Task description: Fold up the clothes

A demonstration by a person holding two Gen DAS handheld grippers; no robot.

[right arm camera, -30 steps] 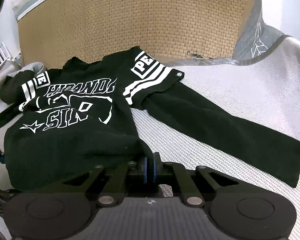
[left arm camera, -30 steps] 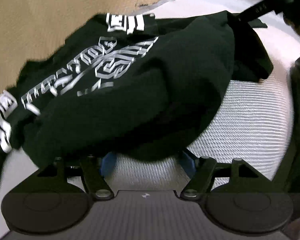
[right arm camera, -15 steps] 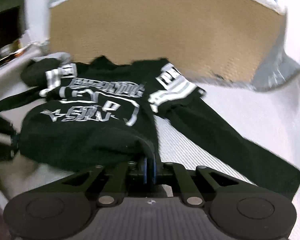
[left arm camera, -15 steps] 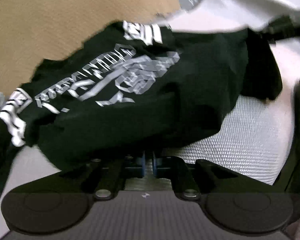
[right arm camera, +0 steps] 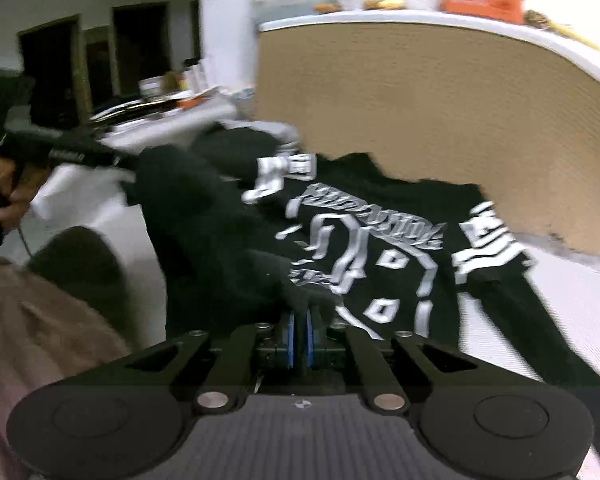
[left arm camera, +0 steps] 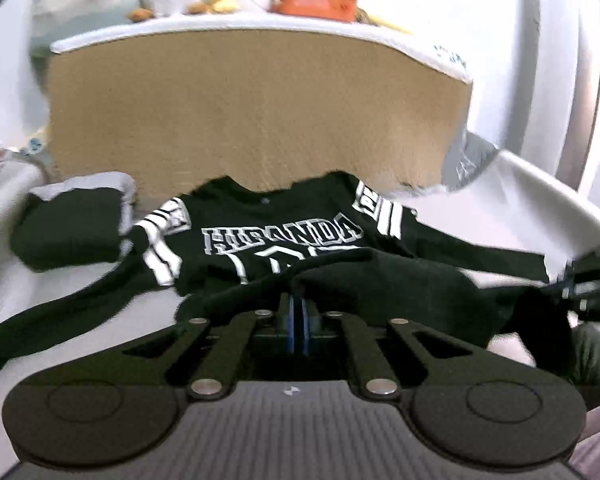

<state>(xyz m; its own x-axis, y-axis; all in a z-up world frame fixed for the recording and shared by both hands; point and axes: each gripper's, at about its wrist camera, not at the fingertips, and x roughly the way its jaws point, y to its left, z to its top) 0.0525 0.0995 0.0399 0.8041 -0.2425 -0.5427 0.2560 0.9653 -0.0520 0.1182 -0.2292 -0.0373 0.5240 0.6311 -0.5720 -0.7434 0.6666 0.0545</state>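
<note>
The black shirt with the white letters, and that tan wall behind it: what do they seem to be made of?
Black shirt: soft, matte knit, likely cotton or fleece; it drapes and bunches where both grippers pinch it. Its white lettering looks printed on. Tan wall: a woven or textured panel with a fine grain, perhaps fabric-covered; blur leaves it open.

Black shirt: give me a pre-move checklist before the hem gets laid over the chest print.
1. Left claw shut on the black shirt hem: ok.
2. Right claw shut on the hem: ok.
3. Hem lifted over the chest print: ok, the fabric already hides the print's lower part.
4. Both sleeves spread out to the sides: ok in the left wrist view.
5. Hem edge straight between the claws: cannot tell, fabric bunches.
6. Folded dark garment apart from the shirt's sleeve: cannot tell.
</note>
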